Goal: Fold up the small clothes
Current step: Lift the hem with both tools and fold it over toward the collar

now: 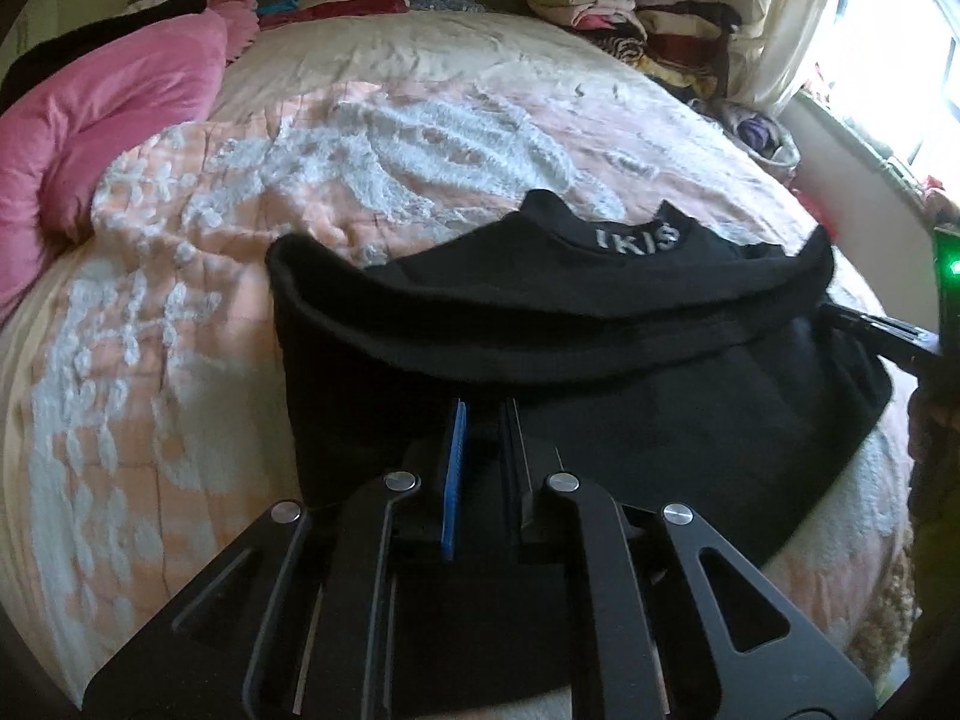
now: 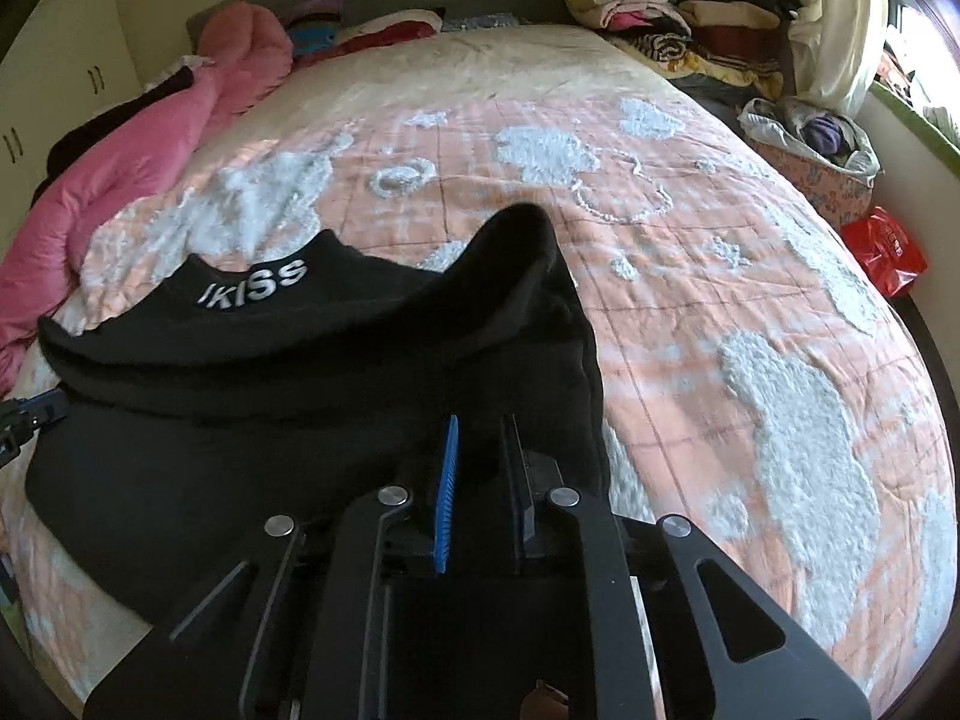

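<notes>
Lying across the near half of a peach-and-white quilted bedspread [image 1: 372, 138], a small black garment [image 1: 540, 312] with white lettering on its band fills the centre of the left wrist view, one edge already rolled over toward 12 o'clock. At 6 o'clock, the left gripper [image 1: 483, 420] has its jaws drawn nearly together over the garment's near hem; dark cloth against dark pads makes it impossible to say whether fabric is pinched. At 3 o'clock, the right gripper [image 1: 870, 324] meets the garment's far corner. A pink duvet [image 1: 120, 96] is heaped at 9 o'clock, stacked clothes [image 1: 630, 6] at 1 o'clock.

From the right wrist view, the same garment [image 2: 300, 360] spreads from the centre toward 9 o'clock, its right corner peaked upward at 12 o'clock. The right gripper [image 2: 480, 426] sits at 6 o'clock with jaws almost closed at the hem, though a grip cannot be confirmed. The left gripper's tip [image 2: 36, 414] shows at 9 o'clock.

Likely risks: if either gripper has caught only one layer, or none, lifting would drag the fold crooked; the tufted bedspread could also snag.
</notes>
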